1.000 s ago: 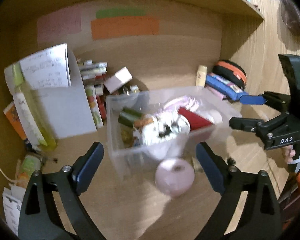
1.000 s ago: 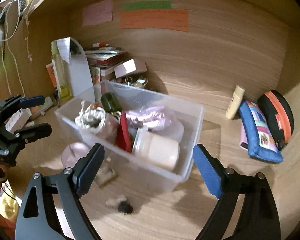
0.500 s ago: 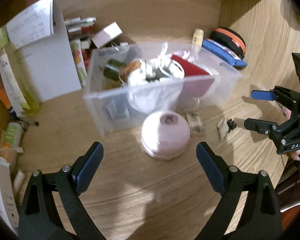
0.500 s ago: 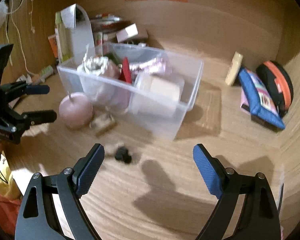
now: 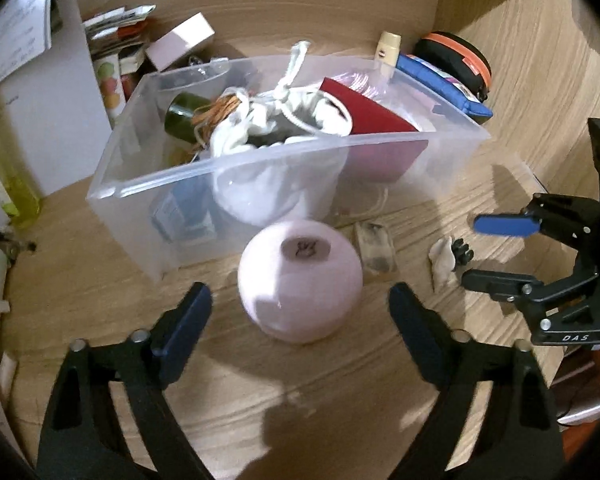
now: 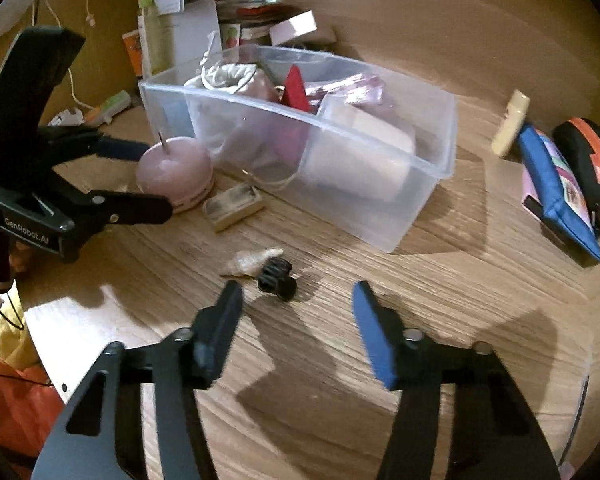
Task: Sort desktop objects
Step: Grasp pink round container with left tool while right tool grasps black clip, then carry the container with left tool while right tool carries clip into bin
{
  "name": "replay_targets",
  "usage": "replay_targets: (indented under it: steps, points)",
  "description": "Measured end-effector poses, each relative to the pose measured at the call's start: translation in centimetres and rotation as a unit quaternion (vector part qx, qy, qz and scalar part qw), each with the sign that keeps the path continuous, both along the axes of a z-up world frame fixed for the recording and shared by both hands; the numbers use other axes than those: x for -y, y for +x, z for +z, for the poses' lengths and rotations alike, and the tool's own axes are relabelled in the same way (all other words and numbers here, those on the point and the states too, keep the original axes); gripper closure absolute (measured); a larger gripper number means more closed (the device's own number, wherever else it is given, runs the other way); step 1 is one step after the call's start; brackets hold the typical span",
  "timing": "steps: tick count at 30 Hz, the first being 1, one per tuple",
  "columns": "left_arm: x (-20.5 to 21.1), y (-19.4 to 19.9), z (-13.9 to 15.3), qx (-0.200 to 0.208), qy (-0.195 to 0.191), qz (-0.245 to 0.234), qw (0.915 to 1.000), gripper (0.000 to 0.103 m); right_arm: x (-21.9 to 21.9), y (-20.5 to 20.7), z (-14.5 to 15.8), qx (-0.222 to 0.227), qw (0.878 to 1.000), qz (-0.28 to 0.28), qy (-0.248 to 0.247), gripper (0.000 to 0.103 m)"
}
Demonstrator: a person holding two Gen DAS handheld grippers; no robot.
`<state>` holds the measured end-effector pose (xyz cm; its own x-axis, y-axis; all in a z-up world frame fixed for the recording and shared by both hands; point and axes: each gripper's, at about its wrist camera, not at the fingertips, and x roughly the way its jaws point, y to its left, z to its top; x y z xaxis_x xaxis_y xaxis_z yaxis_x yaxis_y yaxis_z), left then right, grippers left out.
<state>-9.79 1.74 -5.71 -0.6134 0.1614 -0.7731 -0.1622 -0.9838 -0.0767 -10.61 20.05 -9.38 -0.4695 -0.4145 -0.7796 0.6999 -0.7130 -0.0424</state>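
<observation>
Our left gripper (image 5: 300, 320) is wide open around the pink round thing (image 5: 300, 280) beside the clear box (image 5: 228, 164) — not touching. Our right gripper (image 6: 296, 312) is open too, near the black clip (image 6: 277, 274) and shell (image 6: 252, 261).

home desk (image 6: 340, 320), cluttered storage bin (image 6: 380, 184)

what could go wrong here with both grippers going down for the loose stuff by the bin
1. The pink round gadget is wide and smooth; the open left gripper may slip off or push it into the clear bin.
2. The black hair clip touches the seashell, so the open right gripper may catch both or flick one away.
</observation>
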Motion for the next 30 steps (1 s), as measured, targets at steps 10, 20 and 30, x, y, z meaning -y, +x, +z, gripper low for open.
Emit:
replay_targets:
  steps: [10,20,30]
  points:
    - [-0.1,-1.1,-0.4,0.004,0.008,0.005,1.0000,0.040,0.7,-1.0,-0.4,0.022,1.000,0.013,-0.006,0.077]
    - [0.0,-0.4,0.2,-0.018,0.012,0.010,0.9997,0.040,0.7,-0.6,0.1,0.023,0.999,0.015,-0.020,0.084]
    - [-0.3,1.5,2.8,-0.049,0.041,0.001,0.9979,0.040,-1.3,-0.5,3.3,0.000,0.998,-0.018,-0.056,0.084]
